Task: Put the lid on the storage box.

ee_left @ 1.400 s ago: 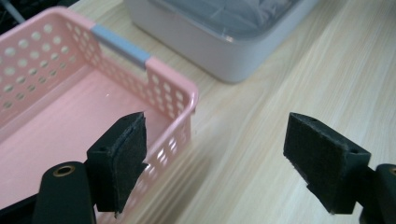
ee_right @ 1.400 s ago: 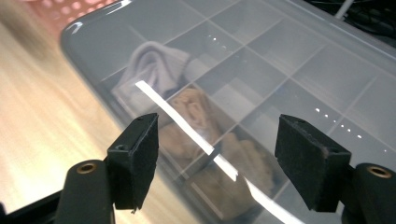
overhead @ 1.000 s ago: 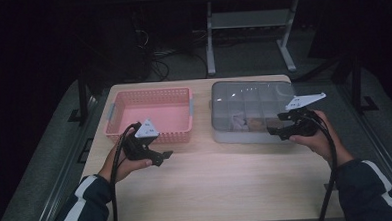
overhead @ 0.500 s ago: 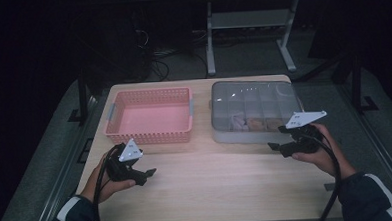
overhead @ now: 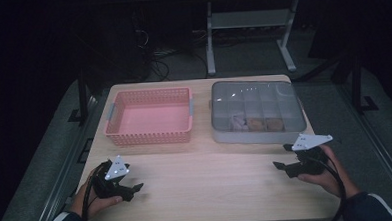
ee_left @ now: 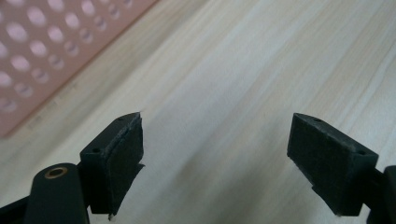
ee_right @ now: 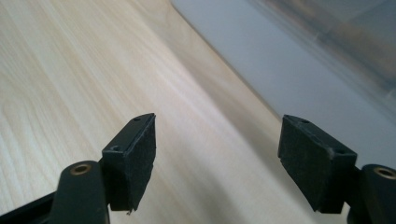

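A pink perforated basket (overhead: 149, 117) stands empty at the table's back left; its wall (ee_left: 42, 51) shows in the left gripper view. To its right sits a grey compartment box (overhead: 256, 110) with a clear lid and some small items inside; its pale wall (ee_right: 299, 60) shows in the right gripper view. My left gripper (overhead: 130, 189) rests low near the front left edge, open, nothing between its pads (ee_left: 119, 154). My right gripper (overhead: 282, 157) is at the front right, just in front of the box, open and empty, its pads (ee_right: 135, 154) wide apart.
Light wooden table (overhead: 207, 180) with bare surface between the two hands. A metal stand (overhead: 250, 23) and cables lie on the dark floor behind the table. Table edges are close to both hands at the front.
Both grippers have drawn back from the basket and the box toward the front edge of the table, the left one furthest. Both stay open and empty.
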Demonstrator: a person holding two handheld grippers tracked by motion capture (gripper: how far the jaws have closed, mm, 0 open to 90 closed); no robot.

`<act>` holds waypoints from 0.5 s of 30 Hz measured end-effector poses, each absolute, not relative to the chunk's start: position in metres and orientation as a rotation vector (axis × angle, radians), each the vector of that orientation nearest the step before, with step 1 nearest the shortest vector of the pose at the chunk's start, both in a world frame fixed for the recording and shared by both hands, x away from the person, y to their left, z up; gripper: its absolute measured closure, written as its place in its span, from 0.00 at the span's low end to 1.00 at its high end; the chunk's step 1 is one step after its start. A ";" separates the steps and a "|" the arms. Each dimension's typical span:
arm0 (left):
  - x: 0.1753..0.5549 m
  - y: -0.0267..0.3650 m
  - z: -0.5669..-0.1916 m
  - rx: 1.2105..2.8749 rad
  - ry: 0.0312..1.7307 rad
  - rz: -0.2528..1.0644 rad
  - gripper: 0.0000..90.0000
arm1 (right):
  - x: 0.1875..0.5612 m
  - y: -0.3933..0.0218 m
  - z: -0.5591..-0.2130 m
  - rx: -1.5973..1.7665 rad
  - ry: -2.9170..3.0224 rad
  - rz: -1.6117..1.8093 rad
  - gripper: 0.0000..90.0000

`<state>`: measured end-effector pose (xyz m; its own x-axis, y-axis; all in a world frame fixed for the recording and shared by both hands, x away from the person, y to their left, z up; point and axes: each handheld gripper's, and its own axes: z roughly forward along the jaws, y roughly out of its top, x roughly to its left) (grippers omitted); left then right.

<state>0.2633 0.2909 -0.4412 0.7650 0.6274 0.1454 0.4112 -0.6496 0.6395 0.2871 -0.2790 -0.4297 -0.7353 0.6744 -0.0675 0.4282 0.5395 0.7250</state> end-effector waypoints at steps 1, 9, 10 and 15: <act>0.263 0.293 -0.444 2.356 0.777 0.472 0.19 | 0.284 -0.281 -0.434 0.931 2.445 1.028 0.30; 0.265 0.308 -0.465 2.300 0.856 0.372 0.17 | 0.271 -0.293 -0.469 1.016 2.452 0.971 0.29; 0.265 0.310 -0.466 2.287 0.862 0.359 0.17 | 0.270 -0.294 -0.471 1.028 2.443 0.984 0.29; 0.266 0.317 -0.475 2.194 0.880 0.381 0.13 | 0.268 -0.301 -0.481 1.074 2.406 1.079 0.26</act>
